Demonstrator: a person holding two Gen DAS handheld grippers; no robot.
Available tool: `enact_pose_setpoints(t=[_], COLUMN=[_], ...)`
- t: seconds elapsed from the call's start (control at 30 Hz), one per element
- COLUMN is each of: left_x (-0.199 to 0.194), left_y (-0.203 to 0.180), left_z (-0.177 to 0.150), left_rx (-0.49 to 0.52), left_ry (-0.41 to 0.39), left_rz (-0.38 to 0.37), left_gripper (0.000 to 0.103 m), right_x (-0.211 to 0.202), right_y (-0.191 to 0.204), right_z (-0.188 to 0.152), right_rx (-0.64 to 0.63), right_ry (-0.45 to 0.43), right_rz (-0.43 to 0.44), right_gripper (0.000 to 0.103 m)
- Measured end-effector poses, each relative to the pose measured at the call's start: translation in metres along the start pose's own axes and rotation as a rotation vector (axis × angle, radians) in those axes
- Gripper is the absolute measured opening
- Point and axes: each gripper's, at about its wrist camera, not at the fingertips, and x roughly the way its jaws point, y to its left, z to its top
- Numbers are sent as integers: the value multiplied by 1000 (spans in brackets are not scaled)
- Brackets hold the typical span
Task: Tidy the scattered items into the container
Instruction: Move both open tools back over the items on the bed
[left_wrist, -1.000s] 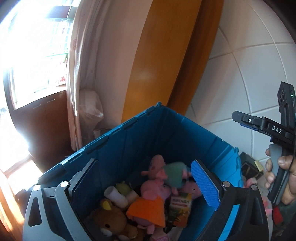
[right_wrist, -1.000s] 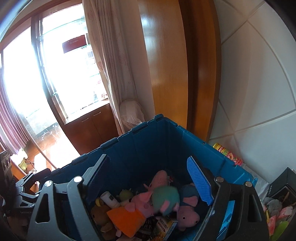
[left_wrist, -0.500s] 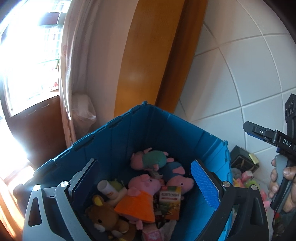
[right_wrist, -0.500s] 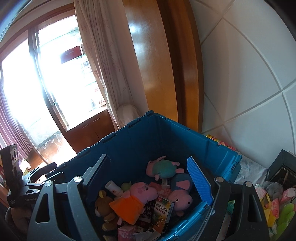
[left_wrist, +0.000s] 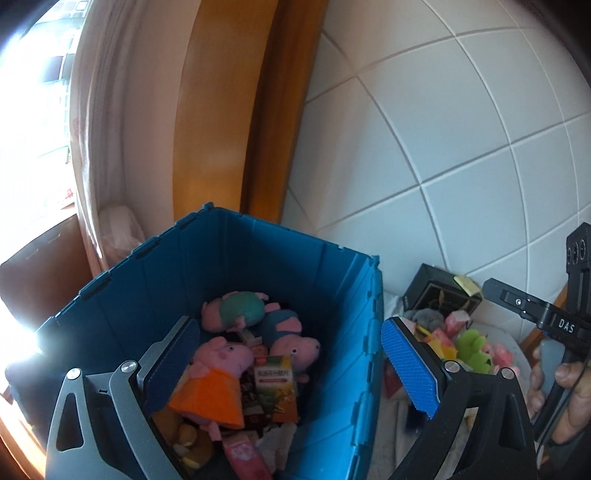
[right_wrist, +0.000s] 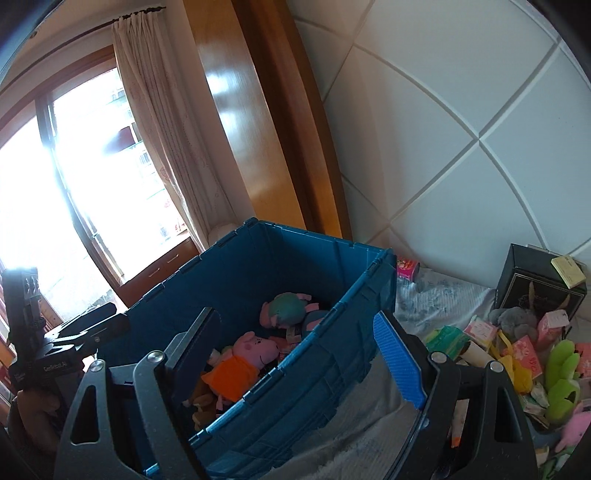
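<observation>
Both grippers, left gripper (left_wrist: 291, 354) and right gripper (right_wrist: 295, 354), gape wide, empty, above blue crate (left_wrist: 343, 295); toy pile (right_wrist: 517, 350) beside it, possibly on bedding.

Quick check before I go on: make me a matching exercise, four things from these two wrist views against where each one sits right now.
Things:
1. pig in orange dress
2. green plush
3. black box
4. juice carton

Places:
A. against the tiled wall, behind the loose pile
B. in the blue crate, right of the orange dress
C. in the loose pile outside the crate
D. in the crate, face up

Pairs: 1-D, 2-C, 3-A, 4-B
</observation>
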Motion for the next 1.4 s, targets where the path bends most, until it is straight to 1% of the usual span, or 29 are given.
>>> enact_pose_setpoints(t=[0.2,0.5,0.7,0.87,1.0,1.2,1.4], left_x=[-3,4,6,15,26,45,63], left_y=[-60,-146,-194,-231,-260,-305,-350], left_z=[-8,-30,-44,-60,-74,-100,-125], left_rx=[56,129,164,192,220,277,336], left_ry=[14,57,72,101,127,171,218], left_rz=[-55,-141,-188,-218,-244,-287,-334], left_gripper=[100,100,100,100,100,100,100], right_x=[-54,-139,-200,-242,-267,-296,-317], right_y=[-55,-138,-188,-225,-249,-276,-300], right_z=[-34,-85,-116,-150,-179,-217,-249], right_rx=[64,188,266,327,374,440,495], right_ry=[-23,-39,-75,-73,-58,-48,-36], right_rz=[-89,-230,-334,-414,-474,-536,-574], right_gripper=[85,85,85,85,85,85,85])
